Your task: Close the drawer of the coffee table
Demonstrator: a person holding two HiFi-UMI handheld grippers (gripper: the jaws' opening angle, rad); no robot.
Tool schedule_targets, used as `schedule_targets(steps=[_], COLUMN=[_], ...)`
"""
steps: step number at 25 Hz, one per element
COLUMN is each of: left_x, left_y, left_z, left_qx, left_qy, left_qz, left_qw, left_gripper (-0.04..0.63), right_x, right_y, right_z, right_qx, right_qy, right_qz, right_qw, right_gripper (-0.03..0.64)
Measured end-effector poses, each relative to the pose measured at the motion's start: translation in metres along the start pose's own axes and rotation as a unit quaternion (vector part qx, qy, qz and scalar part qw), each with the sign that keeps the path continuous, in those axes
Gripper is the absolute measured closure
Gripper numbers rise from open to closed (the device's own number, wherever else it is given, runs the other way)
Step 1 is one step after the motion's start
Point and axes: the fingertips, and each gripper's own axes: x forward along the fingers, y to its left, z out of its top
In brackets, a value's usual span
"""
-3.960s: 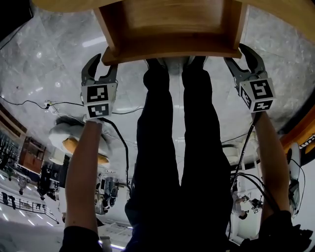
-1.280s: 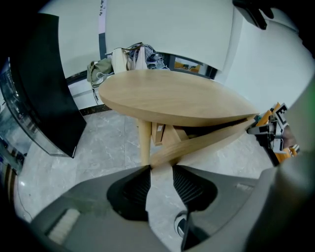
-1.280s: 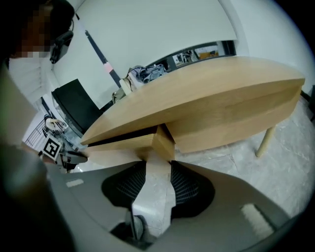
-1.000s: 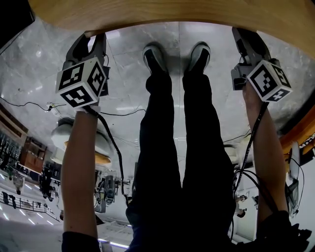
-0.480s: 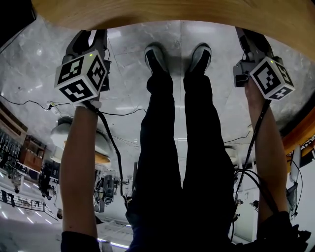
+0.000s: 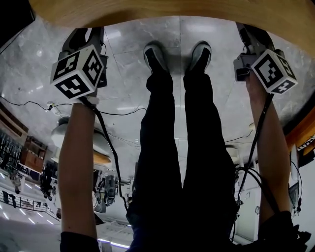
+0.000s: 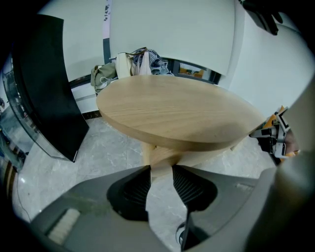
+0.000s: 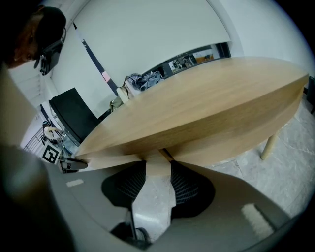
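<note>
Under the bench point(image 6: 172, 10), the drawer that jutted out seconds ago no longer shows, so it seems pushed home; left claw point(image 7: 161, 170) and right claw point(image 8: 158, 165) hang spread, empty.

The round coffee table of pale, light-grained wood point(image 7: 177, 113) stood upright on the grey marbled floor point(image 7: 110, 147), its thick, smooth-edged top level and bare. A slim, pale wooden leg point(image 8: 268, 142) showed under one side. Beneath the rim ran a lighter wooden band, which seemed to be the front of the wooden drawer point(image 8: 115, 160); it sat pushed home under the top, with a dark seam at its end. From above, nothing jutted past the table's edge.
</note>
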Motion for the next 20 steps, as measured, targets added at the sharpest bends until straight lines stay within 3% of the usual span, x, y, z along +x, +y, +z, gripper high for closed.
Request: schedule_targets(steps=[10,14,20], left_x=[0.001,-0.006,-0.05], left_y=[0.002,0.001,-0.008], left_z=[0.007,-0.001,-0.014], left_qx=[0.032,0.04,0.018], left_qy=[-0.006,-0.003,-0.005], left_qz=[0.002,0.014,0.042], left_qw=[0.9995,0.9991,0.999], left_gripper=[0.445,0.445,0.445], right_x=[0.002,-0.01,-0.058], right_y=[0.001,0.003,0.021], right_z=[0.008,0.001,-0.017], right_qx=[-0.01,-0.032,-0.035], right_qy=[-0.004,0.004,0.029], right_qz=[0.0,0.0,0.013], right_qw=[1.0,0.999,0.999], right_gripper=[0.46,0.491,0.497])
